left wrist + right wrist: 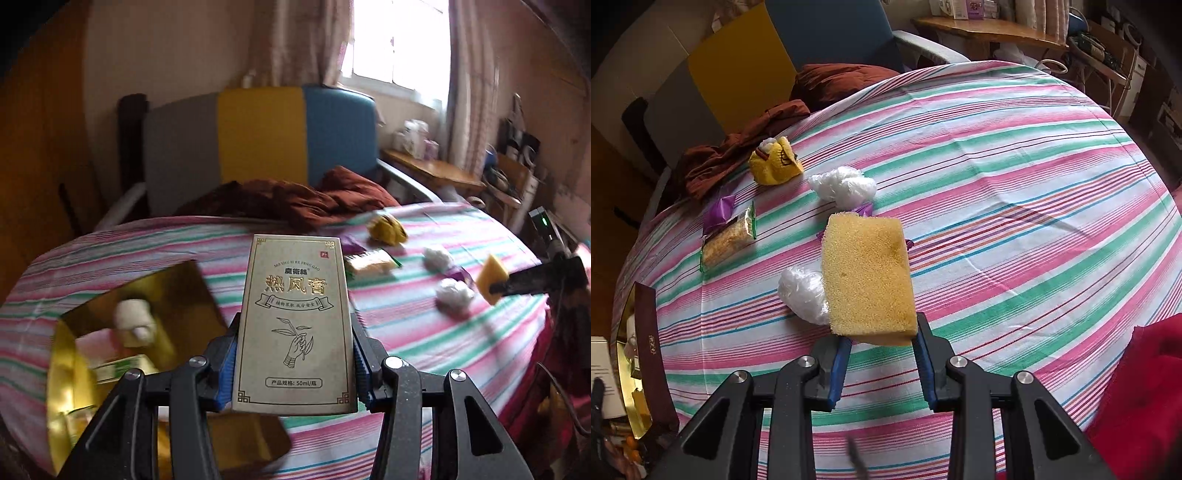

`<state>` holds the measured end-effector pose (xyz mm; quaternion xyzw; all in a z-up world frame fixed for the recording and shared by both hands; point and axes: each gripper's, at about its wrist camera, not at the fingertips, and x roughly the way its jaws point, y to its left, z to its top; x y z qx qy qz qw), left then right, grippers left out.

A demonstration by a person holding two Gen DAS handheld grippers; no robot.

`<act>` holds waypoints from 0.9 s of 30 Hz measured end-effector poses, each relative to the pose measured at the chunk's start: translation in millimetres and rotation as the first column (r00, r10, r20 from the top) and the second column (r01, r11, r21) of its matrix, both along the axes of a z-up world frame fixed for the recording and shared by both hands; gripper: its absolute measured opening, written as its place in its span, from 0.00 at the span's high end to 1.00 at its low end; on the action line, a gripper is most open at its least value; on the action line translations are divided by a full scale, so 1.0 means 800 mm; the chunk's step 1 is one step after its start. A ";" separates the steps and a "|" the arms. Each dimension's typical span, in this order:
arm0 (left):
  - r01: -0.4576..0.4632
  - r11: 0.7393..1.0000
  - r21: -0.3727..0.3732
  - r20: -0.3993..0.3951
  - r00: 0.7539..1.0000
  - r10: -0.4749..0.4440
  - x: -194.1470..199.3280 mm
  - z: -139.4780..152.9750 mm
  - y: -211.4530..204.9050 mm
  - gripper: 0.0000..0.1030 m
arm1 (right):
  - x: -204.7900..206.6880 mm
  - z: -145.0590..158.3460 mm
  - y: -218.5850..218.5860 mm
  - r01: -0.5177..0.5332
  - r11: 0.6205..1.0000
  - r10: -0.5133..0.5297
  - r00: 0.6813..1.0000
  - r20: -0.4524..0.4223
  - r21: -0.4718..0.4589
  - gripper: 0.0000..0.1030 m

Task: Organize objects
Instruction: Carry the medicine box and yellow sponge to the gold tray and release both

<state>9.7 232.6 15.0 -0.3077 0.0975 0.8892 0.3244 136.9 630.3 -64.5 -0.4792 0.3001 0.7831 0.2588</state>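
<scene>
Striped cloth (pixel 1015 192) in pink, green and white covers the whole work surface, smooth woven cotton with faint creases, and a padded headboard (pixel 258 136) in grey, yellow and blue panels stands behind it. Crumpled rust-brown fabric (pixel 295 203) lies at the far edge.

Next in size is the gold-lined box (pixel 122 332) at the near left, shiny foil inside, already holding a pale soft toy (pixel 135 321) and a green-and-white carton (pixel 122 365); so some sorting looks done.

Two items are in hand. The left gripper (pixel 293 354) is clamped on a flat kraft-paper carton (pixel 295 325) with gilt lettering, held upright above the cloth beside the box. The right gripper (pixel 882 365) has its fingers pinched on the lower edge of a yellow sponge (pixel 868 277), porous and rectangular, raised clear of the cloth.

Left on the cloth, by my reading still to be gathered: a fuzzy yellow plush (pixel 775 162), a clear-wrapped snack bar (pixel 729 240), two wads of crinkled white plastic (pixel 842 186) (pixel 803 291), and purple foil wrappers (pixel 718 212). Judging from that, the job is roughly halfway
</scene>
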 end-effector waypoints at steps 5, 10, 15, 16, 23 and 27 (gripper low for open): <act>-0.072 0.997 0.009 -0.011 0.997 0.072 -0.009 0.007 -0.040 0.50 | -0.003 0.004 -0.006 -0.012 1.000 0.012 1.000 0.005 0.023 0.69; -0.132 0.991 0.015 -0.008 0.991 0.132 -0.019 0.005 -0.073 0.50 | -0.016 0.009 -0.026 -0.058 0.997 0.056 0.998 0.034 0.058 0.69; -0.181 0.983 0.024 0.008 0.983 0.181 -0.028 0.000 -0.099 0.50 | -0.043 0.030 -0.074 -0.150 0.985 0.150 0.989 0.003 0.084 0.69; -0.189 0.982 0.025 0.011 0.982 0.189 -0.029 -0.001 -0.103 0.50 | -0.050 0.034 -0.086 -0.172 0.981 0.173 0.985 -0.007 0.086 0.69; -0.233 0.972 0.020 0.043 0.972 0.232 -0.037 -0.014 -0.128 0.50 | -0.104 0.051 -0.195 -0.371 0.924 0.377 0.923 -0.070 0.091 0.69; -0.260 0.965 0.030 0.072 0.964 0.257 -0.046 -0.021 -0.147 0.50 | -0.134 0.055 -0.258 -0.481 0.874 0.486 0.867 -0.113 0.068 0.69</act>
